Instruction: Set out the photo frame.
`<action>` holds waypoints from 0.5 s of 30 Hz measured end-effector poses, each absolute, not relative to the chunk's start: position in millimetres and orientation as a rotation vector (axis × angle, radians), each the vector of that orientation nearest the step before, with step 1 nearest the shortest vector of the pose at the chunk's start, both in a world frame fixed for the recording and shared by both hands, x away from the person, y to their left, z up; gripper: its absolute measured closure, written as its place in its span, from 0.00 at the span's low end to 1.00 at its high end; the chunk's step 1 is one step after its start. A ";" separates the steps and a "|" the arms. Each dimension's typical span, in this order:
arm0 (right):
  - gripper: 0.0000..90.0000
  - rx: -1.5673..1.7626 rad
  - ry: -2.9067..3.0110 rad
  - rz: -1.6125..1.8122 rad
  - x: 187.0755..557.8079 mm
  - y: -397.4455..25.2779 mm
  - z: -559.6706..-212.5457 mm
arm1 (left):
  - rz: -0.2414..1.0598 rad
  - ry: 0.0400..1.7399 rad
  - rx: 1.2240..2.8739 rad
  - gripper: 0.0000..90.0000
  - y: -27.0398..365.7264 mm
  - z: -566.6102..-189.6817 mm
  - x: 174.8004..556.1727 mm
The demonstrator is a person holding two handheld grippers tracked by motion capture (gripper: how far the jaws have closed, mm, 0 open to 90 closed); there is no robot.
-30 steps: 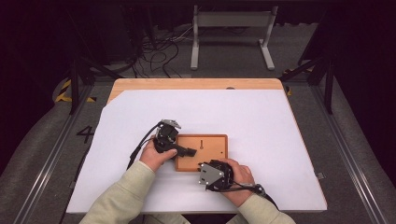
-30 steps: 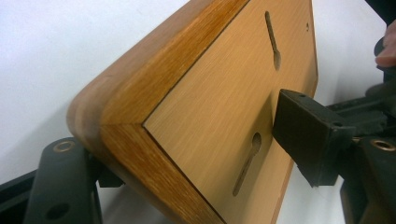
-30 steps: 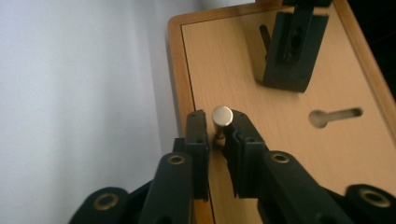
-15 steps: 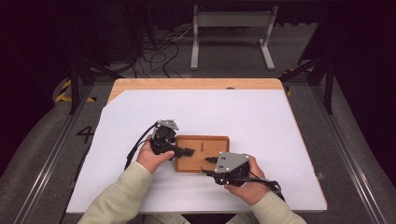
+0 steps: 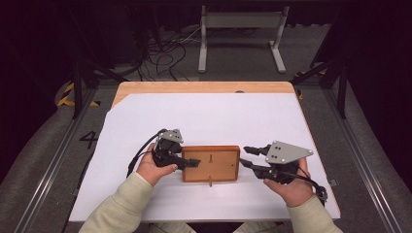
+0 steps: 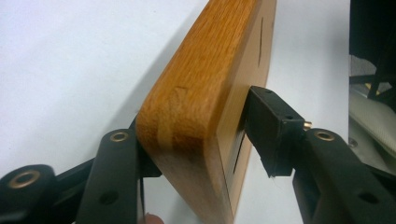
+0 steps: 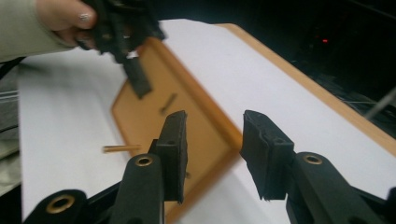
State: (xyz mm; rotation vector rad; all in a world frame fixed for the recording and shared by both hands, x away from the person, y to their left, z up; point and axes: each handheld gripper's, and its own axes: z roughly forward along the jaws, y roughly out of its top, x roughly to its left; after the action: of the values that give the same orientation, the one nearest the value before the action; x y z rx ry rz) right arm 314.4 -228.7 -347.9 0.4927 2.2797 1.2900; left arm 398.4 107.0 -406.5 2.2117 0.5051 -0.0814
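White sheet is covering most of the wooden table, and the wooden board is lying flat on it near the 6 o'clock edge, a small peg sticking out of the board's near edge at 6 o'clock. Left gripper is sitting at the board's 9 o'clock end, jaws pinching that edge, one under and one on top. Right gripper is hovering just off the board's 3 o'clock end, jaws spread apart and gripping nothing.
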 end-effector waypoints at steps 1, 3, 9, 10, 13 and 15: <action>0.68 0.510 2.264 1.287 314.9 -233.8 -346.0 | -0.080 0.504 2.214 0.59 107.3 -406.1 396.0; 0.68 0.544 2.240 1.284 316.8 -243.8 -343.4 | -0.065 0.476 2.222 0.61 108.1 -405.2 390.9; 0.69 0.609 2.222 1.257 323.3 -257.5 -345.7 | 0.003 0.409 2.238 0.64 106.6 -400.6 377.8; 0.69 0.616 2.221 1.256 324.8 -259.0 -346.6 | 0.016 0.399 2.237 0.65 106.0 -399.7 375.1; 0.69 0.629 2.219 1.262 328.4 -261.2 -348.2 | 0.083 0.350 2.230 0.69 102.5 -396.9 366.4; 0.69 0.634 2.219 1.264 330.5 -261.8 -349.2 | 0.160 0.341 2.245 0.76 99.3 -396.6 362.8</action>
State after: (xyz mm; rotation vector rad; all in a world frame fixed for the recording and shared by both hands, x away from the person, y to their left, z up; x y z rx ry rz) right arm 330.5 -261.8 -349.2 0.6340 2.2191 1.2635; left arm 362.8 99.3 -396.6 2.2452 0.3407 0.1597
